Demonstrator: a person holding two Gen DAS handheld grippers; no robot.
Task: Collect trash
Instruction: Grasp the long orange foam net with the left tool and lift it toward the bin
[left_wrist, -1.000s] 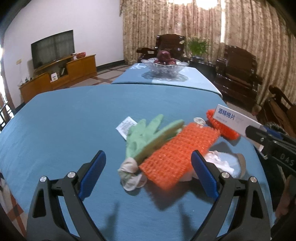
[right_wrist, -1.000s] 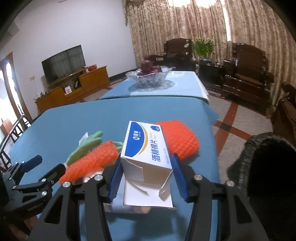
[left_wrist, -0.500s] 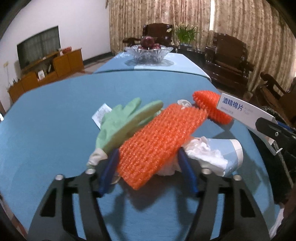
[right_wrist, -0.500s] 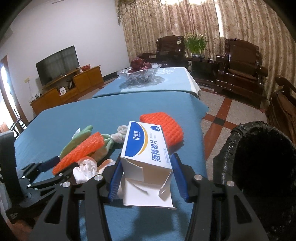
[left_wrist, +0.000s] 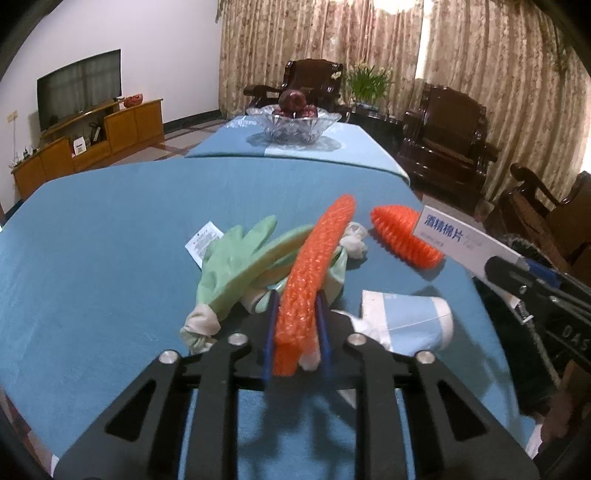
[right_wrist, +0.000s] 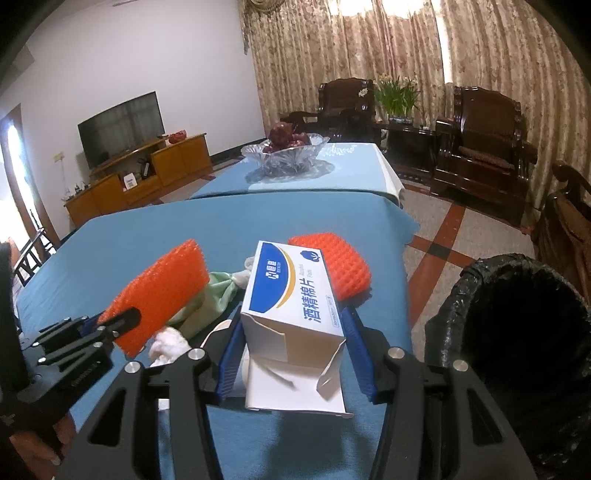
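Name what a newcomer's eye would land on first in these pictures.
The bright orange foam net pinched in the left claw, lifted above the green glove on the blue table. Next, the white and blue box clamped in the right claw, with the black-lined trash bin gaping just to its right.

Orange foam net sleeve (left_wrist: 314, 273) squeezed flat, raised edge-on above the pale green glove (left_wrist: 236, 266). White-and-blue carton (right_wrist: 295, 295), flap open, held off the tablecloth. Second orange net (right_wrist: 340, 258), crumpled paper cup (left_wrist: 410, 321) lying flat.
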